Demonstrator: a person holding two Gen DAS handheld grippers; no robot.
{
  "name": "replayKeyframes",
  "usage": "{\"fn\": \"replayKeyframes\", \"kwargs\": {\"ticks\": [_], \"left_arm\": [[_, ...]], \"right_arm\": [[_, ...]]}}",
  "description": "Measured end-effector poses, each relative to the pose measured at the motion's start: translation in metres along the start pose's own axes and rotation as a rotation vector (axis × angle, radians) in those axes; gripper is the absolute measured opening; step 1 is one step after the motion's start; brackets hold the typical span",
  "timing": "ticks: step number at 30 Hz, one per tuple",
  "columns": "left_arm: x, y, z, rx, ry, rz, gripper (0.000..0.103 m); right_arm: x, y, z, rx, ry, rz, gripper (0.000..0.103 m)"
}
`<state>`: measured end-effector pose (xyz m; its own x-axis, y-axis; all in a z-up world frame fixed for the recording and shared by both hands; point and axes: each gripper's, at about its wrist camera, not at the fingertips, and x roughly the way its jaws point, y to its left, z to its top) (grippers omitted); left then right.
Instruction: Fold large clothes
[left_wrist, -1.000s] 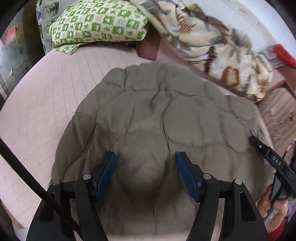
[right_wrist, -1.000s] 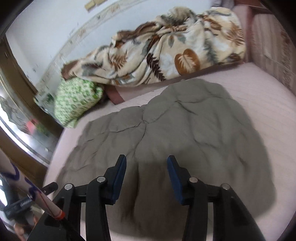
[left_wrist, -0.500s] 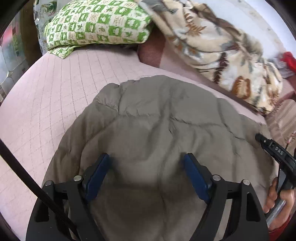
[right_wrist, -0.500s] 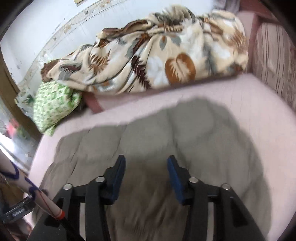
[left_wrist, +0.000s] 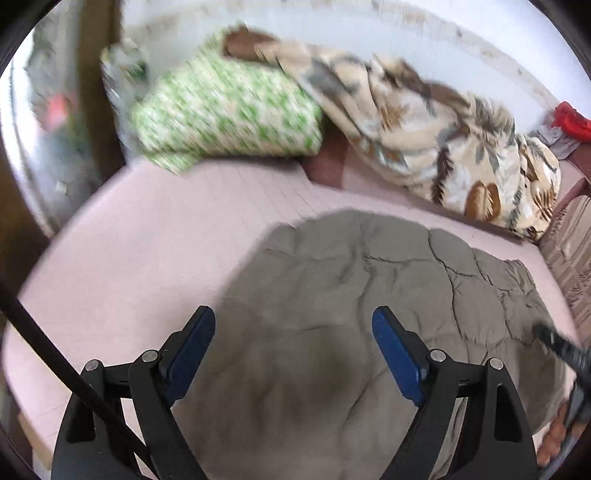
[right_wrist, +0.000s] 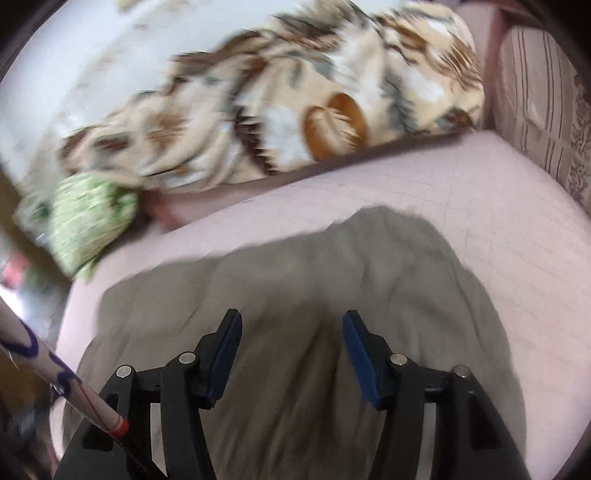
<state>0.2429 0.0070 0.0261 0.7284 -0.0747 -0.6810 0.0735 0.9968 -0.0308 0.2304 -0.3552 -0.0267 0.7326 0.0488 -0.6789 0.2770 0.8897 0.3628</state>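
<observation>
Garment: grey quilted coat (left_wrist: 369, 314), lying flat on pink bed (left_wrist: 155, 236), seemingly folded over.
Left gripper (left_wrist: 293, 354): spread, empty.
Right gripper (right_wrist: 291, 354): opening, pads clear of the cloth.
Remaining: probably further folds.

bed: pink gridded sheet (left_wrist: 177, 236) covering it | wall: pale wall (left_wrist: 369, 33) running at 12 o'clock | bedding: green checked pillow (left_wrist: 225, 107) lying at 11, leaf-print blanket (left_wrist: 443, 136) bunching at 1 | side: striped cushion (right_wrist: 543, 96) standing at 2

Soft daylight, motion blur across both views, fisheye bending and dark vignetted corners.
</observation>
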Motion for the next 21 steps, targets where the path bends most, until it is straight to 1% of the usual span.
{"fn": "replayKeyframes", "kwargs": {"ticks": [1, 3, 6, 8, 9, 11, 12, 13, 14, 17, 20, 21], "left_arm": [[-0.014, 0.003, -0.003, 0.003, -0.031, 0.026, 0.086], [-0.044, 0.010, -0.009, -0.009, -0.088, 0.062, 0.086], [-0.082, 0.019, -0.016, -0.020, -0.160, 0.090, 0.091], [-0.108, 0.025, -0.021, -0.019, -0.199, 0.071, 0.092], [-0.117, 0.026, -0.023, -0.016, -0.201, 0.062, 0.092], [-0.134, 0.027, -0.029, -0.016, -0.202, 0.040, 0.092], [-0.142, 0.027, -0.033, -0.016, -0.201, 0.010, 0.092], [-0.150, 0.027, -0.037, -0.018, -0.199, -0.029, 0.092], [-0.157, 0.026, -0.041, -0.020, -0.197, -0.048, 0.092], [-0.169, 0.022, -0.055, -0.030, -0.179, -0.045, 0.092], [-0.168, 0.022, -0.071, -0.042, -0.108, -0.104, 0.092], [-0.165, 0.024, -0.080, -0.057, -0.070, -0.125, 0.092]], "right_arm": [[-0.015, -0.001, -0.021, -0.013, -0.010, 0.013, 0.067], [-0.026, -0.007, -0.047, -0.032, -0.021, -0.010, 0.067], [-0.040, -0.033, -0.086, -0.059, -0.054, -0.116, 0.066], [-0.049, -0.045, -0.095, -0.086, -0.088, -0.228, 0.066], [-0.055, -0.050, -0.096, -0.095, -0.100, -0.276, 0.066], [-0.069, -0.050, -0.097, -0.098, -0.114, -0.316, 0.066], [-0.080, -0.047, -0.100, -0.106, -0.129, -0.344, 0.067], [-0.089, -0.042, -0.101, -0.117, -0.143, -0.344, 0.067], [-0.097, -0.039, -0.104, -0.121, -0.150, -0.333, 0.068], [-0.124, -0.025, -0.122, -0.116, -0.160, -0.273, 0.071], [-0.141, -0.013, -0.143, -0.101, -0.154, -0.218, 0.072], [-0.144, -0.010, -0.149, -0.095, -0.152, -0.208, 0.073]]}}
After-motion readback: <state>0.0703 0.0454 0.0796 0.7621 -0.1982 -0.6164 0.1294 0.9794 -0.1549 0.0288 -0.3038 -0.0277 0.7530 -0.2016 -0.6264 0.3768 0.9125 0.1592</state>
